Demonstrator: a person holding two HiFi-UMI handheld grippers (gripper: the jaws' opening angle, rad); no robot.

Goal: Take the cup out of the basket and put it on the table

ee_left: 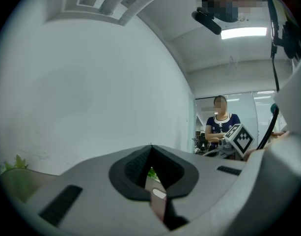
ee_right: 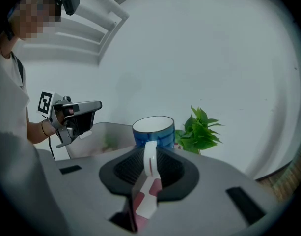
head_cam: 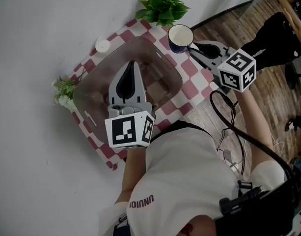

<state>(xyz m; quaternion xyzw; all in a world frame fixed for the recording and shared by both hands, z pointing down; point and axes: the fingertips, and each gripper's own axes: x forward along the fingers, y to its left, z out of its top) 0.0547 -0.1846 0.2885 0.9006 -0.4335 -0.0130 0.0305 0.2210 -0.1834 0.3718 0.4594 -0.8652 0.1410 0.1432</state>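
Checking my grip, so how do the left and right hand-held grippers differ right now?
The right hand-held gripper is clamped on the handle of the cup; the left hand-held gripper is shut on nothing. The right is beside the basket, the left over it. Neither has its jaws open.

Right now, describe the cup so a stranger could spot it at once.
Find the red-and-white checked cloth with the clear basket on it. Beside the green plant at its far corner is the cup: dark blue outside, white inside, its handle pinched by the right gripper.
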